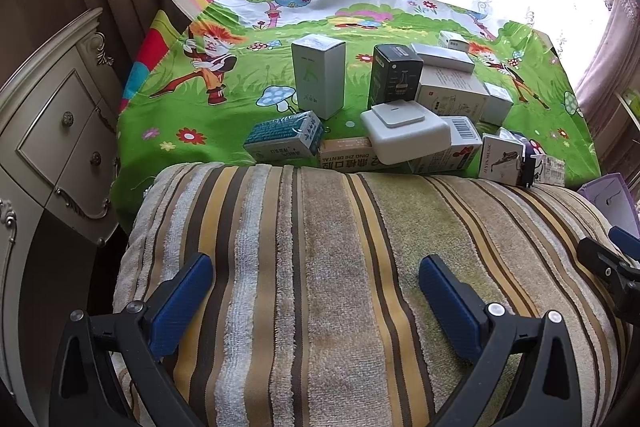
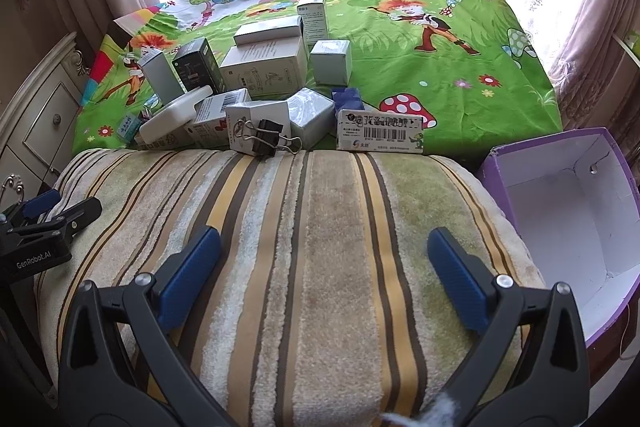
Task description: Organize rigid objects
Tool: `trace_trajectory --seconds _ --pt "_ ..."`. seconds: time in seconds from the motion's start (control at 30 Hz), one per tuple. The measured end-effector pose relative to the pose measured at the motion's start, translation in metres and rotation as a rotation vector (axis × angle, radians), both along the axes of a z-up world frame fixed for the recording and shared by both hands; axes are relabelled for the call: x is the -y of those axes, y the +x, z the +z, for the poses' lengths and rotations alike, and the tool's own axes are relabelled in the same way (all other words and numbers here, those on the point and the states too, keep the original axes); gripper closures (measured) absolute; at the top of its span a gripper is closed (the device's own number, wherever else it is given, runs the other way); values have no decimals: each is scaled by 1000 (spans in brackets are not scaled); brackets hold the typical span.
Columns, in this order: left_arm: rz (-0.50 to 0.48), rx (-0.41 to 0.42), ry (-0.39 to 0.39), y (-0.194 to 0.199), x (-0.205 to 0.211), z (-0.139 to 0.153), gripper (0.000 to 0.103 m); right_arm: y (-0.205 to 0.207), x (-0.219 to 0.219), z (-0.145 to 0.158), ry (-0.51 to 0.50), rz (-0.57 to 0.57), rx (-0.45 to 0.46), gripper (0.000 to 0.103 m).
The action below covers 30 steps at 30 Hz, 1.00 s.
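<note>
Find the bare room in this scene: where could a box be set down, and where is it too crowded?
Free: the striped towel under both open grippers, the green cloth right of the small white cube box out to its edge, and the open purple box, which looks empty. Also cloth left of the tall white box. Crowded: the cluster around the black box and binder clip.

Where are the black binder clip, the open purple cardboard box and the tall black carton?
black binder clip [image 2: 267, 137], right wrist view, clip body.
open purple cardboard box [image 2: 494, 169], right wrist view, left outer wall.
tall black carton [image 1: 394, 81], left wrist view, front face.
</note>
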<state>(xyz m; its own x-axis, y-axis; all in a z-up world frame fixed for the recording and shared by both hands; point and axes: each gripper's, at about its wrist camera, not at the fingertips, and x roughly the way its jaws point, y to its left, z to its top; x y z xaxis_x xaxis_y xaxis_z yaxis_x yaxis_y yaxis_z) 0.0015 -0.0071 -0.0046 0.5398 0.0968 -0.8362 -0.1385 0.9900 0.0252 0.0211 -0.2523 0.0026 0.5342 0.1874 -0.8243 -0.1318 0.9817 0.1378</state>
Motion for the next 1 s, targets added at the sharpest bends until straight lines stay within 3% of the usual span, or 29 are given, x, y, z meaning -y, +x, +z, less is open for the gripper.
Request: trace_trajectory --seconds 0.13,0.27,0.37,0.53,0.63,0.8,1.0 --pt "-50 -36 -8 9 -1 2 0 5 4 0 29 15 -23 0" --pt "-89 -30 -108 15 -12 1 0 9 1 -1 17 103 -4 0" --pt "-80 -37 -144 19 -16 2 0 13 3 -1 38 81 -9 0" --pt "-86 -69 -107 25 -13 1 0 20 0 -1 17 81 -22 0" --pt "-85 -60 -141 30 -18 4 0 27 -2 0 14 86 -33 0" --pt "-85 -29 -210 44 -29 12 6 35 -4 2 30 117 -38 0" --pt "-64 -57 -210 71 -50 6 14 43 0 5 68 120 -34 0"
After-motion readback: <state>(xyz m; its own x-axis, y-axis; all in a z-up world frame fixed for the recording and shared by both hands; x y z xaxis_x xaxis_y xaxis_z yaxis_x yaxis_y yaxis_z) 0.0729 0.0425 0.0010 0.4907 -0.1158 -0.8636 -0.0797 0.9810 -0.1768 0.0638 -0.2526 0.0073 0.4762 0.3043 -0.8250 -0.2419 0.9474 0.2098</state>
